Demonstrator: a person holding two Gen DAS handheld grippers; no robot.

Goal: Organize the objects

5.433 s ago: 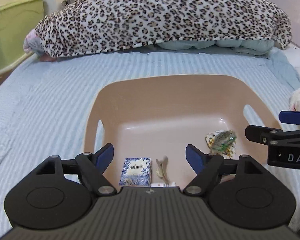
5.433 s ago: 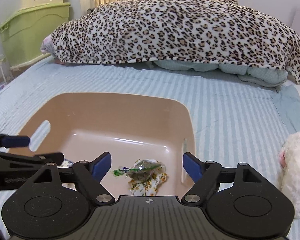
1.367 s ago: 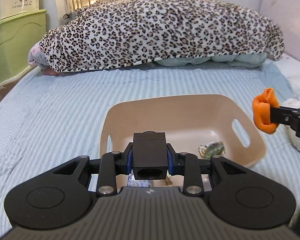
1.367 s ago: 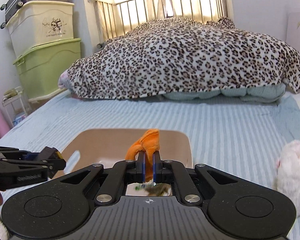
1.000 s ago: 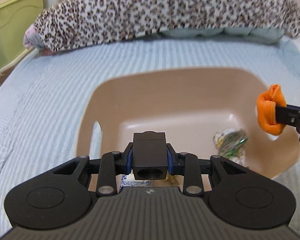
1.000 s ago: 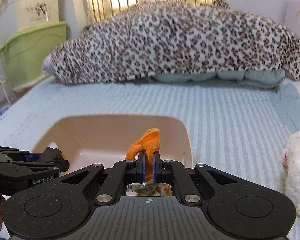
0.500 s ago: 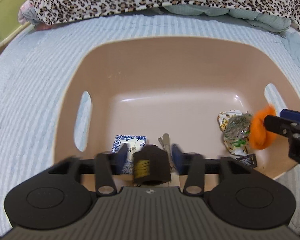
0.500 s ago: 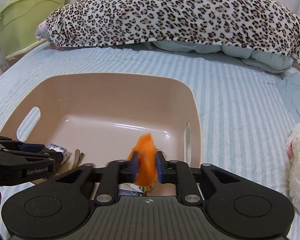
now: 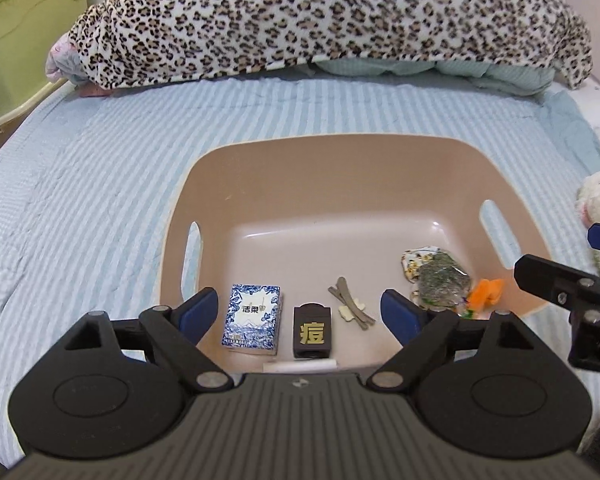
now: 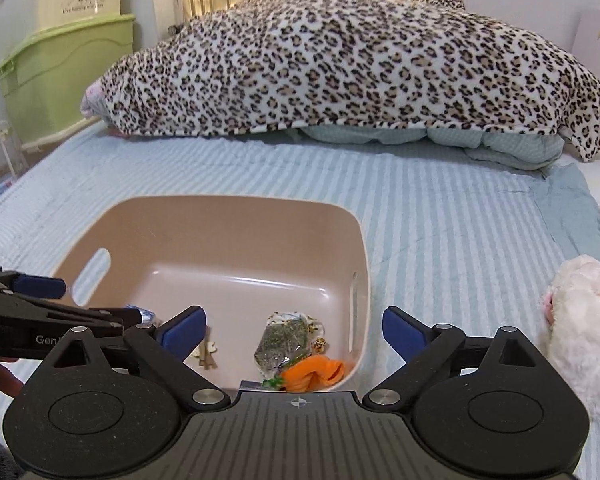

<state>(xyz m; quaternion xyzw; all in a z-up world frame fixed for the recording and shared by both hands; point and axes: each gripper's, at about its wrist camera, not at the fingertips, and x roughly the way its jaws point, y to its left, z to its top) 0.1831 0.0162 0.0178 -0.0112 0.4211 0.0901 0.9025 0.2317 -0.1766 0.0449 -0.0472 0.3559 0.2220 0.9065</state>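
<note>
Spread wide, both grippers' jaws are held empty over the basin (image 9: 380,168), where a black box (image 9: 313,332) and orange cloth (image 10: 316,372) lie.

Basin (image 9: 340,168): far half of floor bare, open from above. Near edge crowded: card box (image 9: 252,320), black block (image 9: 313,332), sticks (image 9: 350,303), packet (image 9: 440,280), orange cloth (image 9: 487,292).

A gold character "痘" is printed on the small black box (image 9: 312,332) in the lower middle. "洁泉" is read on the blue-white packet (image 9: 252,320) beside it. "Gen" is seen on the left gripper (image 10: 44,328), lower left.
</note>
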